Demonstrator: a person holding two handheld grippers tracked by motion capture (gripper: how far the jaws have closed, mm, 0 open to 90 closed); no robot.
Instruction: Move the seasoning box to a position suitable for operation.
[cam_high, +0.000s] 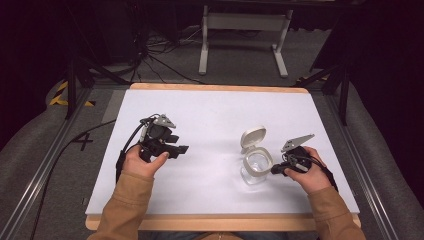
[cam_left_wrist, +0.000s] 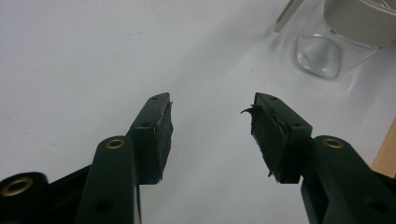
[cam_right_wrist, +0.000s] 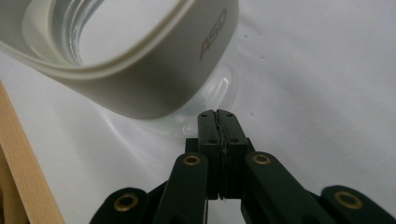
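the clear glass jar (cam_high: 256, 167) stands right of centre on the white surface (cam_high: 210, 125), its flip lid (cam_high: 253, 137) tipped back, likely for access. the right tongs (cam_high: 276, 169) sit clenched and empty just beside its rim; the left tongs (cam_high: 183, 149) wait spread, well apart.

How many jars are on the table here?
1. A clear glass jar with its hinged lid flipped open stands right of centre, beside the right gripper.

Clear square glass jar with open hinged beige lid (cam_high: 256, 165) sits right-of-centre on white-topped bench (cam_high: 210, 120); right tool (cam_high: 276, 169) just beside it, left tool (cam_high: 181, 149) well apart.
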